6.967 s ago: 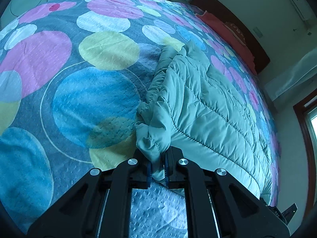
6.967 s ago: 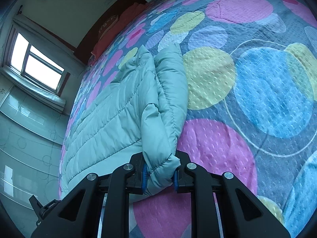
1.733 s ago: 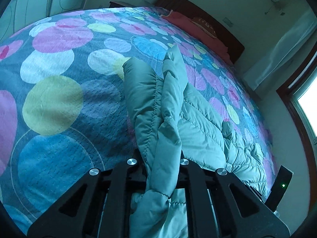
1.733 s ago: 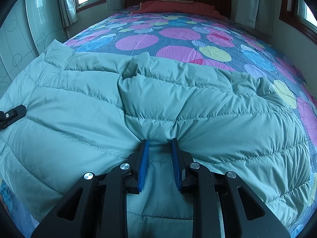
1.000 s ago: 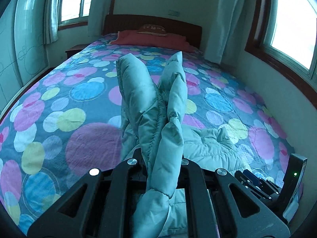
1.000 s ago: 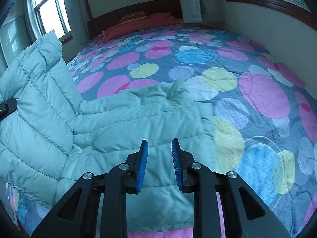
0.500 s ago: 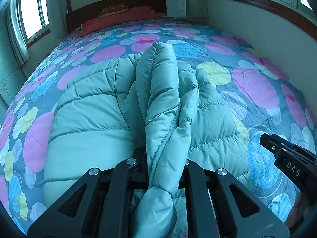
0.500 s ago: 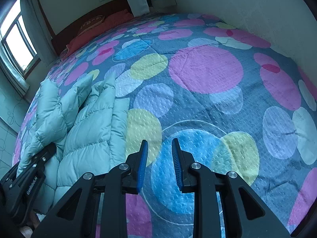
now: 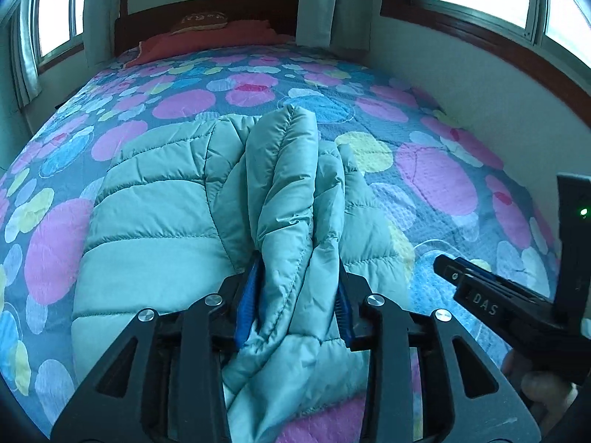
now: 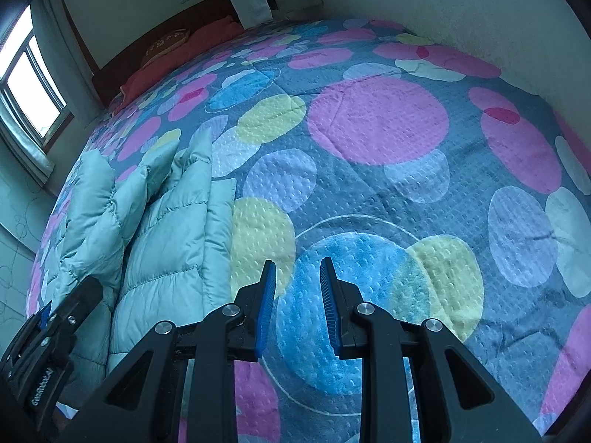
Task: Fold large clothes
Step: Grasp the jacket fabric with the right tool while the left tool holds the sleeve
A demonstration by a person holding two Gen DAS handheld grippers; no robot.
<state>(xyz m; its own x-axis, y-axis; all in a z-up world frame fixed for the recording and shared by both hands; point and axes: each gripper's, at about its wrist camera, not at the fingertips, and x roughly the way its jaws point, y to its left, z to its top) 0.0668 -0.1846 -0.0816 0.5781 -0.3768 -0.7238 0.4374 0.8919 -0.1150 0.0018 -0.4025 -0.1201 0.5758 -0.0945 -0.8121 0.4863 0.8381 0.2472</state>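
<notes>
The left tongs (image 9: 295, 295) have a thick bunched fold of the pale green quilted jacket (image 9: 159, 199) between their blue pads (image 9: 246, 297); their jaws have just been opening, and the padded fabric still fills the gap and touches both pads, so the fold sits loosely between them rather than tightly pinched. The rest of the jacket lies spread on the bed (image 9: 436, 181) ahead of and to the left of these tongs, its quilted panels flat on the spotted bedspread, while the bunched fold rises upright straight ahead of the jaws. To the right of the left tongs, the black body of the other tool shows, with a hand (image 9: 543, 391) under it at the frame's lower right edge. The right tongs (image 10: 297, 295) are spread apart with nothing between them, hovering over a blue circle of the bedspread; the jacket lies to their left, apart from them, its edge just beside the left finger's tip. A red pillow (image 9: 207, 37) rests at the far headboard (image 9: 207, 11), well ahead of both tongs.
</notes>
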